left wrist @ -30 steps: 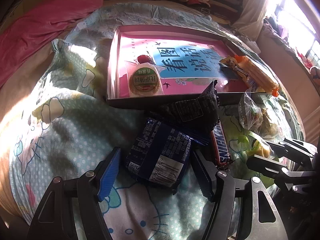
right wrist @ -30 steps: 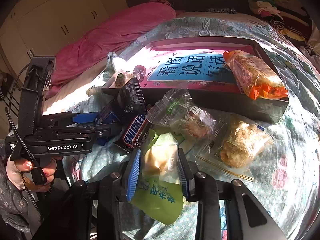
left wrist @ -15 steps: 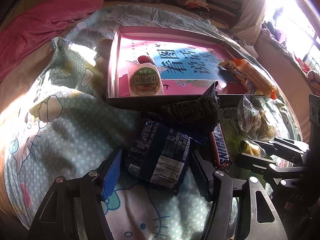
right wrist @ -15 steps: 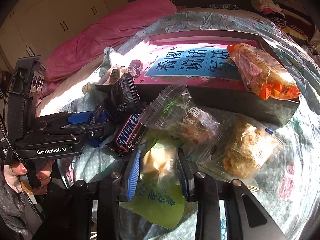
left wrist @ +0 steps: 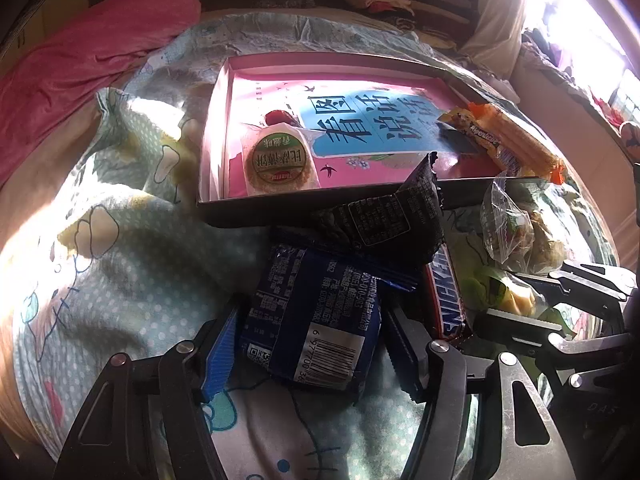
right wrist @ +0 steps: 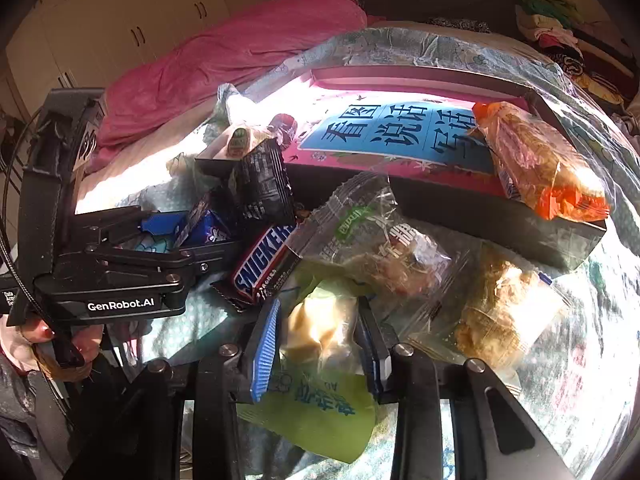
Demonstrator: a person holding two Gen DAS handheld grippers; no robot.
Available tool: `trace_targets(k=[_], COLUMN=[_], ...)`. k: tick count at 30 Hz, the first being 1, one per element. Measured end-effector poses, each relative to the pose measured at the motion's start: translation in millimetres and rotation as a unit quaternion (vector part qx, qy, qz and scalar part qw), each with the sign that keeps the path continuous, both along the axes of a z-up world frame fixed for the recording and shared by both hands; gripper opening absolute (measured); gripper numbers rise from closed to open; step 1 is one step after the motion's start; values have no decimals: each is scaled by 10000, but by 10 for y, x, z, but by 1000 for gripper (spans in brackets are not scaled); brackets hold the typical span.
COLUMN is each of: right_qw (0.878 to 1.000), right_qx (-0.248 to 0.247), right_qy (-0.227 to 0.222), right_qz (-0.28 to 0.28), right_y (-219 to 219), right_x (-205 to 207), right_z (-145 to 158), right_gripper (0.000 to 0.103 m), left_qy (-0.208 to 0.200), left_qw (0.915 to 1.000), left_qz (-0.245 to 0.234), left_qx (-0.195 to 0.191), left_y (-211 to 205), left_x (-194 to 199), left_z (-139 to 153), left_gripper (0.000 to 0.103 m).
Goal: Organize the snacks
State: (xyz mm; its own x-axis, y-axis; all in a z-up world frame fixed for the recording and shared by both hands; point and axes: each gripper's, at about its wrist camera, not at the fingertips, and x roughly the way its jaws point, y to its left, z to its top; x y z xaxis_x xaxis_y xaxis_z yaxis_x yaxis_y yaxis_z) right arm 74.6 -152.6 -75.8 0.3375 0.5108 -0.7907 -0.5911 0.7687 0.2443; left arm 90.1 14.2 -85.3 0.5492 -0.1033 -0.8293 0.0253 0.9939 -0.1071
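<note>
Snacks lie heaped on a patterned bedspread in front of a pink-lined box (left wrist: 248,210). My left gripper (left wrist: 310,344) straddles a dark blue packet (left wrist: 316,320); its jaws are closing, with the pads close beside the packet's edges. My right gripper (right wrist: 318,320) is shut on a green packet with a pale yellow snack (right wrist: 316,412), jaws closing tight on it. A Snickers bar (right wrist: 264,264) and a black packet (left wrist: 384,220) lie between the two. Inside the box are a round wrapped cake (left wrist: 278,160) and an orange packet (right wrist: 540,164).
Two clear bags of crisp snacks (right wrist: 376,248) (right wrist: 500,312) lie right of the green packet. A pink duvet (right wrist: 240,48) is bunched at the far left of the bed. A hand (right wrist: 36,340) holds the left gripper's handle. Clothes are piled at the far right.
The left gripper's jaws have narrowed around the dark blue packet. The right gripper keeps its hold on the green packet and has barely moved.
</note>
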Motion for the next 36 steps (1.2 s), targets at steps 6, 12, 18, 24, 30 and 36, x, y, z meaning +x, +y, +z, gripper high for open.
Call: trace_targets(k=[6, 12, 18, 24, 30, 36], right_qw=[9999, 9991, 9967, 9936, 9905, 9881], right_qx=[61, 312, 619, 894, 1103, 1235], right_qy=[-134, -287, -466, -575, -679, -729], right_qz=[53, -35, -224, -379, -469, -556], right_y=[-29, -112, -249, -379, -464, -535], right_x=[-59, -82, -66, -25, 22, 72], right_z=[105, 265, 429, 549, 636, 686], right_gripper=[34, 34, 34, 34, 34, 34], left_qy=[-84, -365, -589, -663, -720, -744], left_qw=[9996, 9984, 9967, 9962, 9963, 9962], left_qz=[88, 122, 224, 236, 185, 194], left_qx=[-243, -408, -518, -521, -428, -413], left_y=[93, 142, 176, 161, 102, 77], left_x=[-117, -265, -319, -331, -345, -334], left_z=[119, 379, 599, 712, 787, 840], left_gripper=[58, 57, 57, 57, 57, 57])
